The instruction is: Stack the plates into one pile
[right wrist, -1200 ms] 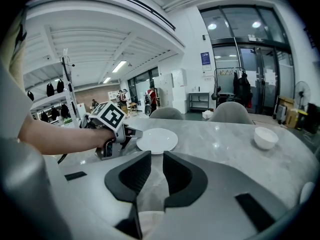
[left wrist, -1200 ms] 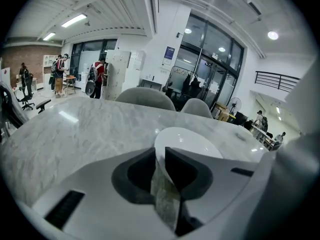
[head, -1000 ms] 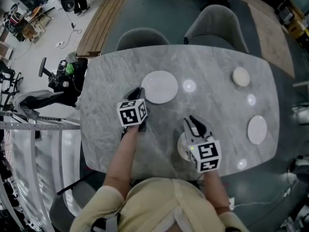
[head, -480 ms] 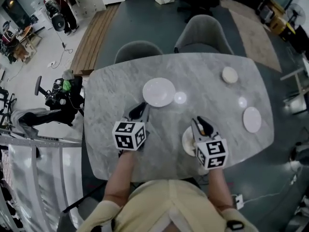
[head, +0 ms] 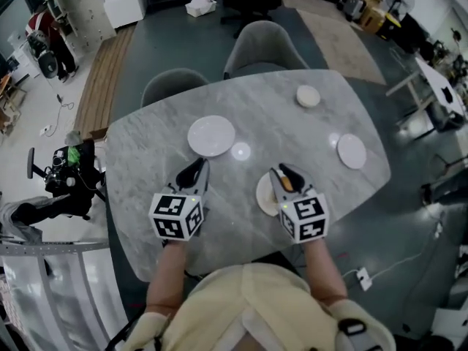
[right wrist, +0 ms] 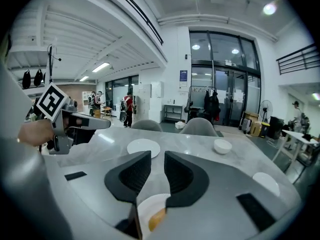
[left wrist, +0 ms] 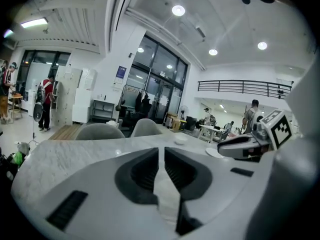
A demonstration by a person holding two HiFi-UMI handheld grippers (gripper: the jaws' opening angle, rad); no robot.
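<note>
Plates aren't piled yet: the nearest plate [head: 263,196] sits under the right gripper [head: 281,174], jaws slightly apart, holding nothing. Left gripper [head: 196,170], jaws just closing to an empty slit, looks aimed at the big plate [head: 211,135] beyond.

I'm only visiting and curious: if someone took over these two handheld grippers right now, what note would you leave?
Left gripper: jaws just closing to a narrow gap, nothing between them.
Right gripper: jaws slightly apart, empty, above a small round white plate.
The grey marble table also holds a large round white plate, another white plate and a small white bowl, all apart.
Done: nothing stacked. Left: gather the plates into one pile.
</note>
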